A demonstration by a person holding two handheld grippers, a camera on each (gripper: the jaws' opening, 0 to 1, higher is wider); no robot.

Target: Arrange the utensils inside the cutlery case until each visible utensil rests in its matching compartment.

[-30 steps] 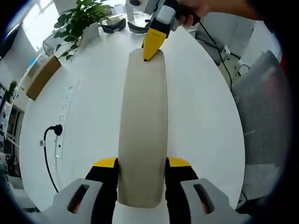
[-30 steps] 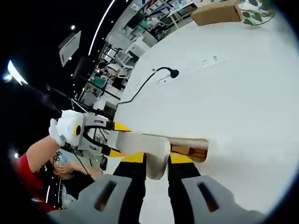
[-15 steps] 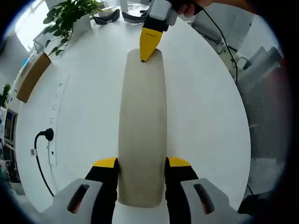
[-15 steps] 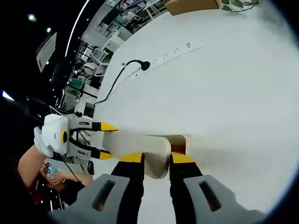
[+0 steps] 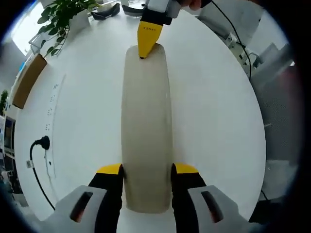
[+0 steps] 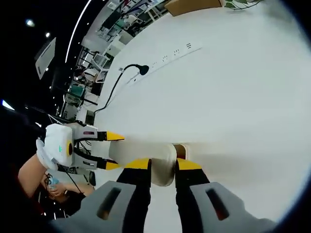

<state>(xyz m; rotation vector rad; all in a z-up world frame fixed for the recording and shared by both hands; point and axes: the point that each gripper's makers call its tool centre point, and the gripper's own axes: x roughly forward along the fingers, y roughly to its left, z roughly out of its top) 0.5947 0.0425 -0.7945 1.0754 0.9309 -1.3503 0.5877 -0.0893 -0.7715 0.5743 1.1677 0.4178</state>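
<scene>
— Left gripper view first: how many cases do you count?

— One cutlery case (image 5: 146, 128), cream and long, its lid nearly closed. The left hand-held gripper (image 5: 147, 175) has its jaws pressed on the near end of it. At the far end the right hand-held gripper (image 5: 147, 41) comes in, yellow tip touching the case.

— And the right gripper view?

— The same single case (image 6: 146, 155), seen from the other end. The right hand-held gripper (image 6: 162, 167) clamps its rounded end between both jaws; a small brown gap shows just beside the jaws. The left hand-held gripper (image 6: 111, 150) holds the opposite end, with a gloved hand (image 6: 57, 151) behind it.

— Any utensils?

— I cannot tell; the inside is hidden.

— The surface?

— One round white counter (image 5: 214, 111). On it: one power strip (image 6: 170, 53) with one black plug and cable (image 6: 127, 75), one brown cardboard box (image 5: 26, 80), one potted plant (image 5: 60, 17), and two dark curved items (image 5: 116, 8) at the far edge.

— The room?

— An office: shelves and desks beyond the counter edge in the right gripper view, a grey chair (image 5: 279, 102) in the left gripper view.
</scene>
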